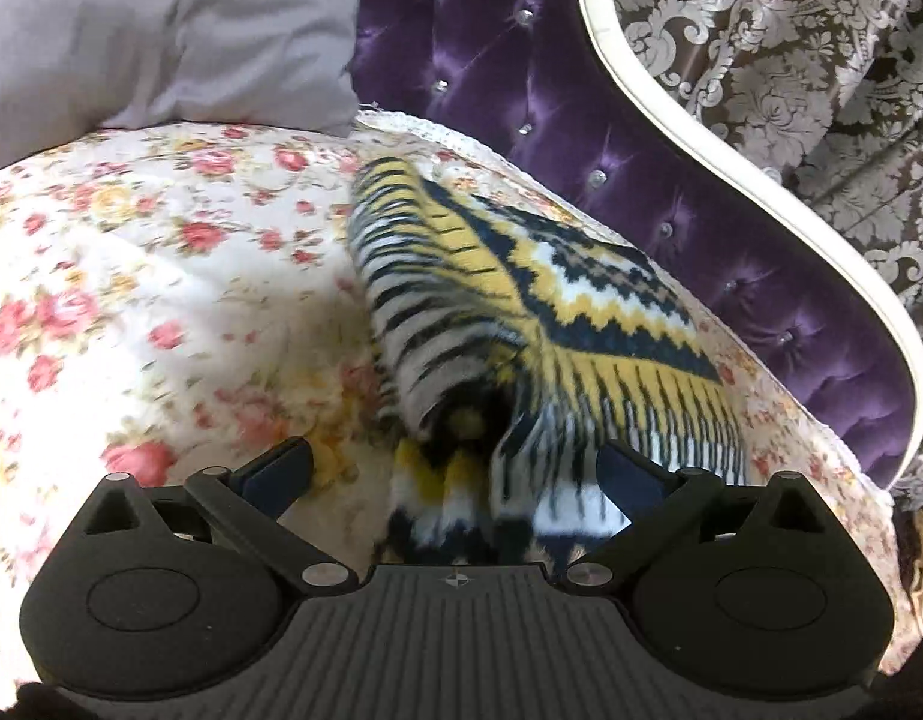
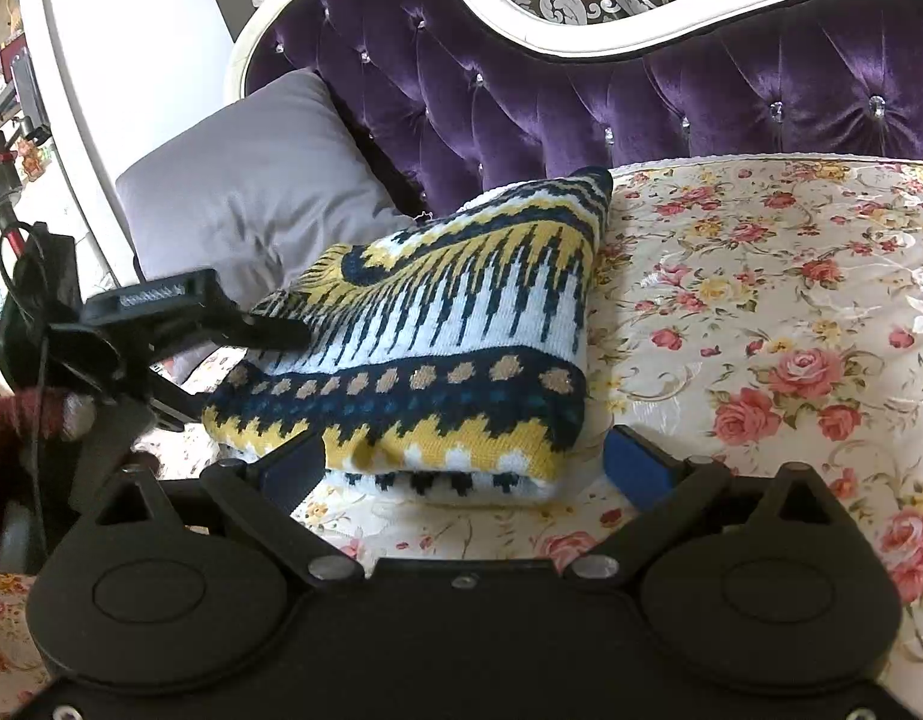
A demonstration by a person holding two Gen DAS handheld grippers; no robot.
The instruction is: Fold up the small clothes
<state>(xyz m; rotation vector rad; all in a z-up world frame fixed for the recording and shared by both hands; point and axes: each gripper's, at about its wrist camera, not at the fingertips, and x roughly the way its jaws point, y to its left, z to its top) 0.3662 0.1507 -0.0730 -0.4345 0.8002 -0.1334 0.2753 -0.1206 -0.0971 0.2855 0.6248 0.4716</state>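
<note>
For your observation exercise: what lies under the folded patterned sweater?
The sweater rests on the floral bedspread, which shows all around it. The part directly beneath is covered, so anything there is hidden.

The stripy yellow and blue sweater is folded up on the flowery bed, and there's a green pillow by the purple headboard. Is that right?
Almost. The pillow is grey, not green, as the right wrist view shows. The rest holds: the sweater lies folded on the flowery bed cover, and the pillow sits by the purple headboard.
</note>
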